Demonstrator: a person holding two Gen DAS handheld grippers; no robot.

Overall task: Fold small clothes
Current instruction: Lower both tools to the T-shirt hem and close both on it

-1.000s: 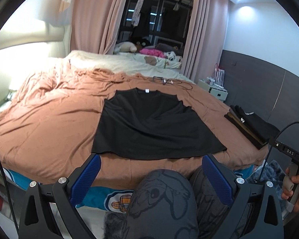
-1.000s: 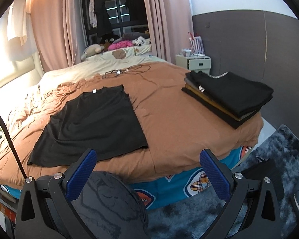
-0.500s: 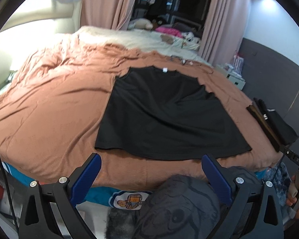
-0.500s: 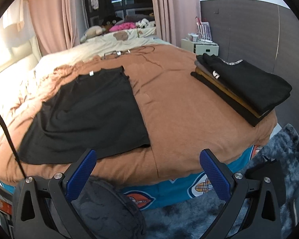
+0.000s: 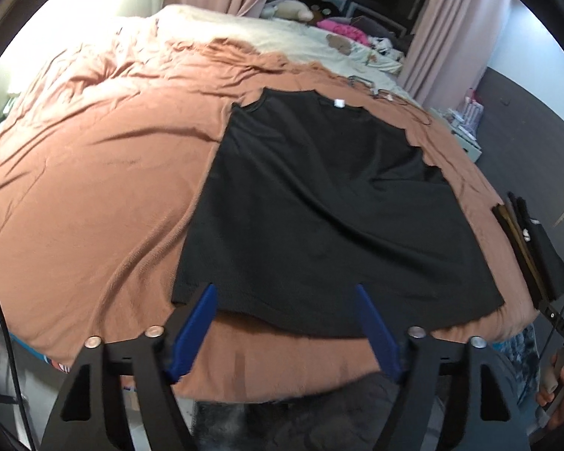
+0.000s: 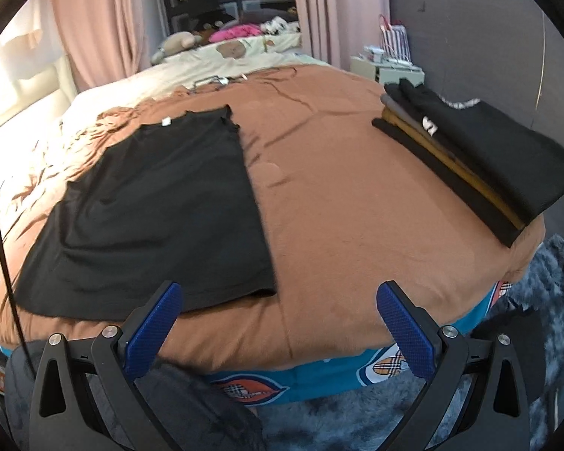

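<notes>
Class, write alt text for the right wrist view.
A black shirt lies flat on a brown bedspread, a stack of folded clothes at the right edge. The right gripper hovers open over the near edge.

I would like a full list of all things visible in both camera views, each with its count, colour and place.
black shirt: one, black with a small white neck label, spread flat on the bed, hem at the near edge.
bed cover: one, brown, wrinkled, under the shirt.
stack of folded clothes: one stack, mostly black with a tan layer, on the bed's right corner.
hanger and cable: wire shapes, beyond the shirt's collar.
second bed: one, cream, with soft toys and pink cloth, by the window.
curtains: pink, beside the dark window.
nightstand: one, pale, by the grey wall.
rug: grey, shaggy, on the floor.
left tool: blue pads, closing over the shirt's hem, nothing pressed.
right tool: blue pads, open, empty.
</notes>
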